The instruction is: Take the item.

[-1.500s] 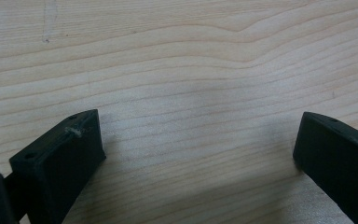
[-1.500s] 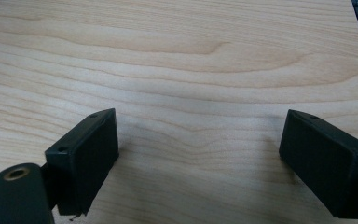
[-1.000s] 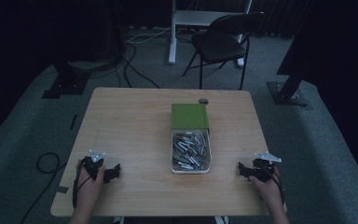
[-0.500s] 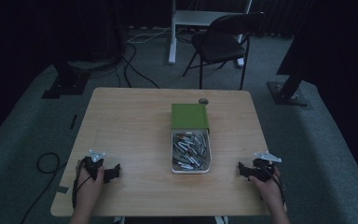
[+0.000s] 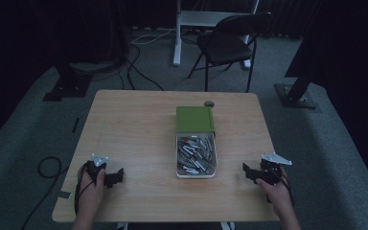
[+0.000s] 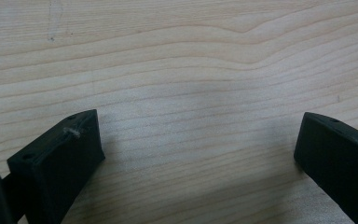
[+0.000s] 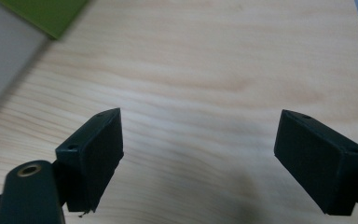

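Observation:
A white open box (image 5: 196, 173) full of several small metal parts sits at the table's middle, with its green lid (image 5: 195, 118) lying just behind it. My left gripper (image 5: 116, 177) rests on the wood near the front left, open, with bare table between its jaws (image 6: 200, 154). Over at the front right my right gripper (image 5: 248, 172) is also open and holds nothing (image 7: 200, 154). In the right gripper view the white box wall (image 7: 4, 60) and a corner of the green lid (image 7: 46, 14) appear at the upper left.
The wooden table (image 5: 134, 124) has a small round dark object (image 5: 209, 103) at its far edge behind the lid. A folding chair (image 5: 230, 43) and a white desk leg (image 5: 177, 33) stand beyond. Cables (image 5: 43, 167) lie on the floor at left.

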A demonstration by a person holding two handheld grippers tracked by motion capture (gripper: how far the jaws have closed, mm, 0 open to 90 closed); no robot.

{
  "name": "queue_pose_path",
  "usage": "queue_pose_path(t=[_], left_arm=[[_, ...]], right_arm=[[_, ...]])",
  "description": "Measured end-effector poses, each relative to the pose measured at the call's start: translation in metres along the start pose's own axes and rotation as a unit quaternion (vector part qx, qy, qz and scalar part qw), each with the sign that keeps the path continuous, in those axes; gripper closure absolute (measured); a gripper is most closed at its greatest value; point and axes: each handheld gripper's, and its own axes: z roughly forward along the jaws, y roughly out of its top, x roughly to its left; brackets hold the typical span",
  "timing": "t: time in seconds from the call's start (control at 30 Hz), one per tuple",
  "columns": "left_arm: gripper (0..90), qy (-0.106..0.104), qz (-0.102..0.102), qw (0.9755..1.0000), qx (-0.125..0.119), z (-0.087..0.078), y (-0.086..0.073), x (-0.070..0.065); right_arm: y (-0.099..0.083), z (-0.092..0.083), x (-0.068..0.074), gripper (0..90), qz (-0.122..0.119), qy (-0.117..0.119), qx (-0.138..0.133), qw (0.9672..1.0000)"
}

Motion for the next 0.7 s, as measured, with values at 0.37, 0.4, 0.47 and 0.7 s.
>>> queue_pose_path(t=[0.37, 0.4, 0.47, 0.7], left_arm=[[1.5, 0.001, -0.001, 1.0000, -0.001, 0.000, 0.000, 0.000], [1.5, 0.001, -0.001, 1.0000, -0.001, 0.000, 0.000, 0.000], [1.5, 0.002, -0.002, 1.0000, -0.001, 0.000, 0.000, -0.001], [1.5, 0.002, -0.002, 1.0000, -0.001, 0.000, 0.000, -0.001]], right_arm=[[0.030, -0.022, 0.024, 18.2, -0.017, 0.057, -0.047, 0.9971], [0.032, -0.024, 0.026, 18.2, -0.021, 0.060, -0.050, 0.9967], [0.040, -0.031, 0.034, 19.3, -0.031, 0.076, -0.065, 0.9945], [0.056, -0.043, 0.050, 29.5, -0.057, 0.105, -0.084, 0.9893]])
